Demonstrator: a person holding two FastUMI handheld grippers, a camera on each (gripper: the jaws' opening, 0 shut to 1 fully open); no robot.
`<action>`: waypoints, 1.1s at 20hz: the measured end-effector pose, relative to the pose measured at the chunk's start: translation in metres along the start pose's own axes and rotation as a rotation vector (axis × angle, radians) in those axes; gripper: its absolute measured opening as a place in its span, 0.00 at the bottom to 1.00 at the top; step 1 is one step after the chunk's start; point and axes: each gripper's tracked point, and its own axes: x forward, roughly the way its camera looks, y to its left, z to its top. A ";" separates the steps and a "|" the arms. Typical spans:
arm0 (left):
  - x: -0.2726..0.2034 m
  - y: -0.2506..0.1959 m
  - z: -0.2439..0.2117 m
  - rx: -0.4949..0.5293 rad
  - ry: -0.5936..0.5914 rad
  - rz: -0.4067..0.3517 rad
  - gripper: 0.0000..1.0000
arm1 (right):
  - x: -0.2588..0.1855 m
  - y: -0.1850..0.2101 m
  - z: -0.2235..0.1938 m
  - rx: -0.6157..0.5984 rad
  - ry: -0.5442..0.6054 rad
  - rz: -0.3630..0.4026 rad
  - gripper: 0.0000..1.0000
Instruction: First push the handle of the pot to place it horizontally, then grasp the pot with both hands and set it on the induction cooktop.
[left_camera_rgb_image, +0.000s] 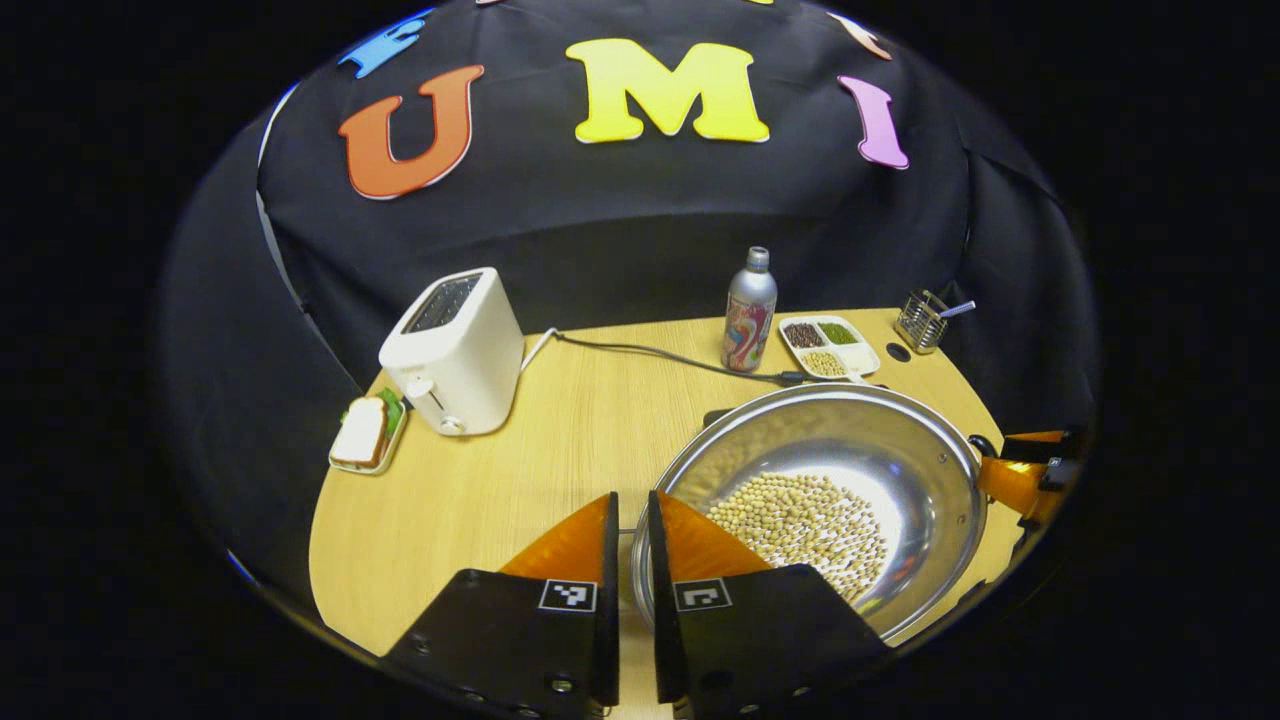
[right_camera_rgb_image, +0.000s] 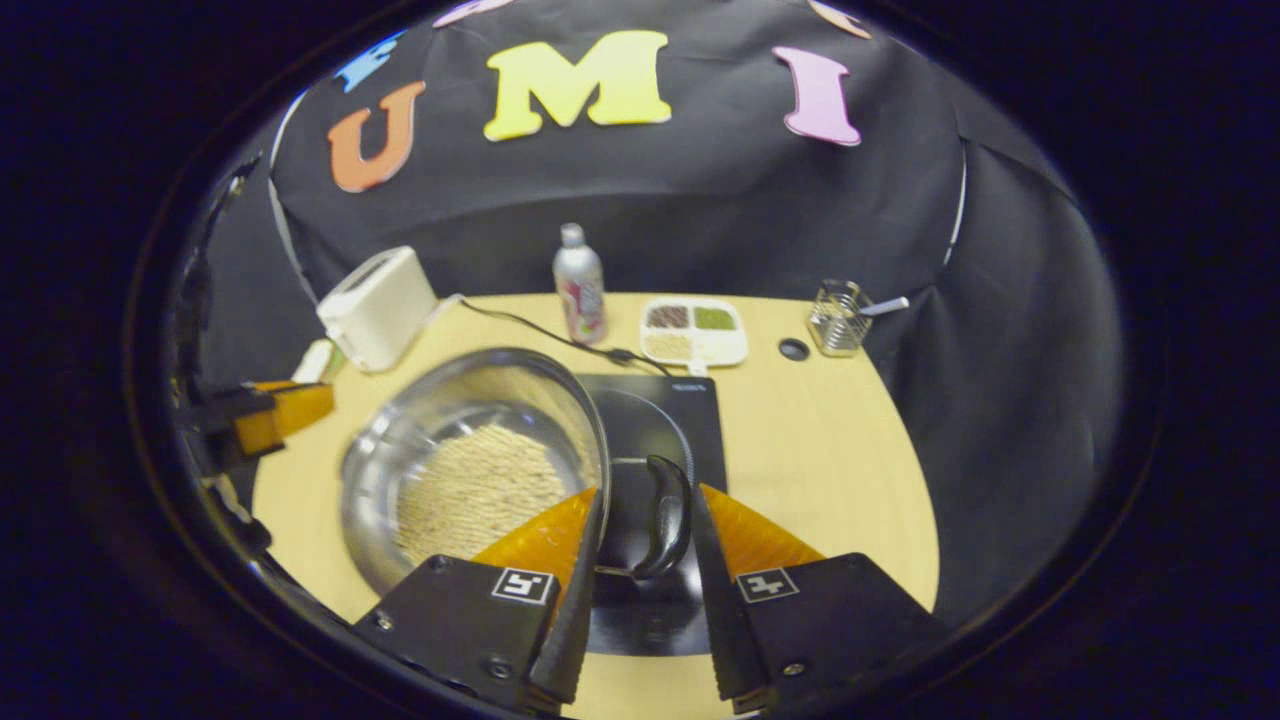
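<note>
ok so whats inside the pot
The pot holds a pile of small pale beans on its bottom; the left gripper hides part of it.

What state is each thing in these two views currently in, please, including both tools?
Pot: upright, holding pale beans, partly over the cooktop.
Pot handle: lies between the right tool's fingers.
Induction cooktop: flat on the table, cord attached.
Left tool: narrowly open at the pot's rim.
Right tool: open around the handle, not pressing it.
Toaster: upright, slots empty.
Bottle: upright, capped.
Divided tray: compartments filled.
</note>
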 end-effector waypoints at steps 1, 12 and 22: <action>0.009 0.014 -0.018 -0.020 0.001 0.018 0.13 | 0.006 -0.012 -0.003 -0.023 0.004 -0.025 0.38; -0.002 0.032 -0.043 -0.097 0.020 0.044 0.29 | 0.010 -0.019 -0.009 -0.006 0.022 0.089 0.28; 0.009 -0.002 -0.046 -0.011 0.069 -0.030 0.89 | 0.015 -0.014 -0.033 0.053 0.119 0.120 0.73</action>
